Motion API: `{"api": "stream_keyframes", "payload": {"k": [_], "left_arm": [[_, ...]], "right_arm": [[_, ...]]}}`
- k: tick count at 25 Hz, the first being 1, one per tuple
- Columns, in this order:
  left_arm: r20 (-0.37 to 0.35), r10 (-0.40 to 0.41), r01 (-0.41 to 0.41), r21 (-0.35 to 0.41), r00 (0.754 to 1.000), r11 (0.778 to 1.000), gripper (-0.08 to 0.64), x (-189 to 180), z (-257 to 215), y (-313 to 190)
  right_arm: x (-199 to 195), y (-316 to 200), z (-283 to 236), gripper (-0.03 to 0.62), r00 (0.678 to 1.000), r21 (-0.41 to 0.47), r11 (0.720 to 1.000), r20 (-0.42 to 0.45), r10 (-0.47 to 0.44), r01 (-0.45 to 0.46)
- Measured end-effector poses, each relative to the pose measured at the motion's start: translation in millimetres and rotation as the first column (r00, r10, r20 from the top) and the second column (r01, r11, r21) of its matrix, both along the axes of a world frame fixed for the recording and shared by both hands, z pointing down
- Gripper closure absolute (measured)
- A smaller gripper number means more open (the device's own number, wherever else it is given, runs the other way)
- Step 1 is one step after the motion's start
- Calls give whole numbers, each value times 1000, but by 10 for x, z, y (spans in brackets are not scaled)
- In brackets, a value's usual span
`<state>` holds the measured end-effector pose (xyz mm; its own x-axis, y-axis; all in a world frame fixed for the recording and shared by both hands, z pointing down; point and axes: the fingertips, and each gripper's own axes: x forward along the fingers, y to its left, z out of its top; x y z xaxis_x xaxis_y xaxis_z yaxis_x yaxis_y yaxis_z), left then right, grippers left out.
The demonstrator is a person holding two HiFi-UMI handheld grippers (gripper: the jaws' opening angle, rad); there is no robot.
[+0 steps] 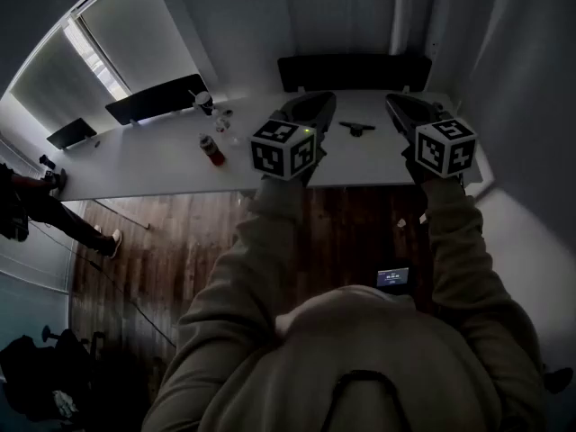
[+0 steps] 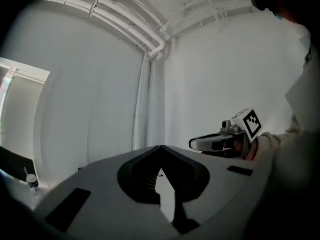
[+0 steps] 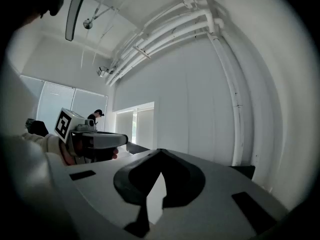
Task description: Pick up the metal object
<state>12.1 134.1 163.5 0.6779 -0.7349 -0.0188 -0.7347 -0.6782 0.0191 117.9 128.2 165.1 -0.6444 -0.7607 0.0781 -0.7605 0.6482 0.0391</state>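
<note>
Metal object: on the white worktop, between left gripper and right gripper. Both jaws clenched, empty, level. Open 1 first, tilt down, then straddle it.

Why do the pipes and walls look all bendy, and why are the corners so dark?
Head view: the wide lens bows the table edge; floor dim. Left gripper view: pipes bend, corners black. Right gripper view: pipes bend too, window glares.
</note>
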Motion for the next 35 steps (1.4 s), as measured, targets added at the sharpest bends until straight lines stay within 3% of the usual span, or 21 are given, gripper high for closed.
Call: {"api": "stream_keyframes", "payload": {"k": [9,19,25,35], "left_arm": [[-4,1,-1,-11,1000,1000,558,56,52,-39],[-2,1,-1,-13,1000,1000,558,61,182,-137],[-21,-10,9,-61,1000,998,558,5,276,-252],[6,-39,39,-40,999,998,558,279,366,-441]], "right_arm": [[59,-21,53,574,1000,-10,1000,18,-8,8],[264,-198,178,572,998,-42,998,51,45,-43],[286,-309,350,572,999,-87,996,34,35,-32],[444,-454,615,572,999,-122,992,41,2,3]]}}
